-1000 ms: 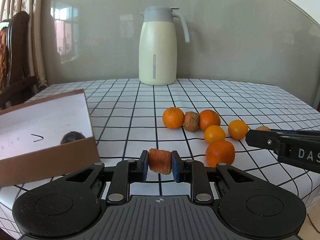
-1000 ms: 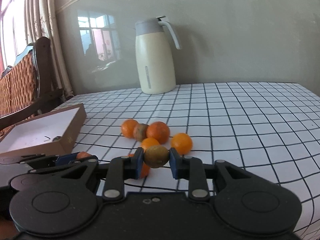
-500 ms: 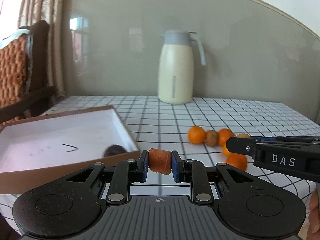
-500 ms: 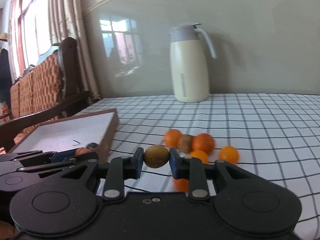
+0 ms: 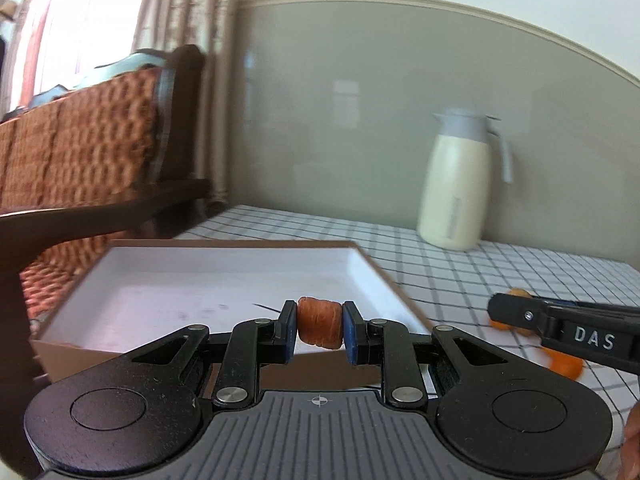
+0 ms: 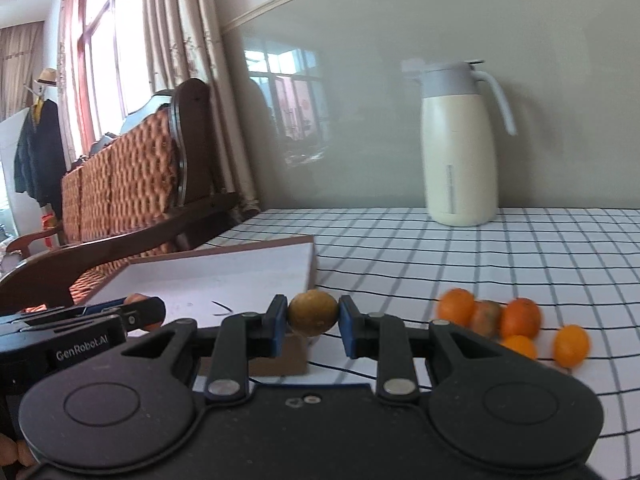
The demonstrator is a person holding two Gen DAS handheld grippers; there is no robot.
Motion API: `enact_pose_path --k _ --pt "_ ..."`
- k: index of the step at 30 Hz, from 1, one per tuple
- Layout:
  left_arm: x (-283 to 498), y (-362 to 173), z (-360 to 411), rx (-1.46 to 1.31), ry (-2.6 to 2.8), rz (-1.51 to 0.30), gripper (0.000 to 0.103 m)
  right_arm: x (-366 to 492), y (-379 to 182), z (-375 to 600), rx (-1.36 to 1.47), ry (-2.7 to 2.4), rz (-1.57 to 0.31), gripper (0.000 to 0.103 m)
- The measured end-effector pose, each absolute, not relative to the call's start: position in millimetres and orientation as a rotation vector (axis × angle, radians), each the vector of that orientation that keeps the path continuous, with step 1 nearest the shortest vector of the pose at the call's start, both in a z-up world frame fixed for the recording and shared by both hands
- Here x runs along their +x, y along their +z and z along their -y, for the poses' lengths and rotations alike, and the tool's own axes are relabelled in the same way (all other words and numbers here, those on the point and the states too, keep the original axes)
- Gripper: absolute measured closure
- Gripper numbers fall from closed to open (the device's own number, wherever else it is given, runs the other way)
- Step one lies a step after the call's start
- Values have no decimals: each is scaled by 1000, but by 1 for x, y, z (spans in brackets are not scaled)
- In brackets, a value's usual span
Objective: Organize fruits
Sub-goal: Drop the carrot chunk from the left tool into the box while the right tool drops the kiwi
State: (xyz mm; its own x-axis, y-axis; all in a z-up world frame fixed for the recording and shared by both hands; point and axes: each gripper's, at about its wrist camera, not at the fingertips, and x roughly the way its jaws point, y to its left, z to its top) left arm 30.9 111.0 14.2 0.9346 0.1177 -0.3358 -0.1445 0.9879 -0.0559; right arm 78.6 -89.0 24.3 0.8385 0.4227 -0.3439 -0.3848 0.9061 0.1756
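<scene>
Fruits are split three ways: the left gripper [image 5: 319, 329] clamps a wrinkled orange fruit [image 5: 319, 327] above the near edge of the cardboard box [image 5: 372, 267], the right gripper [image 6: 313, 322] pinches a yellow-brown round fruit [image 6: 313, 313] beside the box's near right corner, and small oranges [image 6: 520, 317] lie clustered on the checked tablecloth [image 6: 440, 248] to the right, near a cream jug [image 6: 460, 160].

I work in a home living or dining room. A table with a checked cloth [image 6: 500, 256] bears a cream thermos jug [image 6: 460, 148]; beside it I see a wooden woven-back settee [image 6: 132, 176], curtains [image 6: 176, 32] and a hung coat [image 6: 38, 152].
</scene>
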Motion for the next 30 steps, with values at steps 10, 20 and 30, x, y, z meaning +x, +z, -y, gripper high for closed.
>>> enact_pose_path --k 10,20,30 --pt "24 12 -163 -134 296 -311 79 95 25 51 95 468 -356 84" --pt "29 4 -208 -181 434 -322 79 118 18 31 103 462 -379 84" --pt "47 -5 -230 -198 495 -368 79 141 7 16 87 431 -418 83"
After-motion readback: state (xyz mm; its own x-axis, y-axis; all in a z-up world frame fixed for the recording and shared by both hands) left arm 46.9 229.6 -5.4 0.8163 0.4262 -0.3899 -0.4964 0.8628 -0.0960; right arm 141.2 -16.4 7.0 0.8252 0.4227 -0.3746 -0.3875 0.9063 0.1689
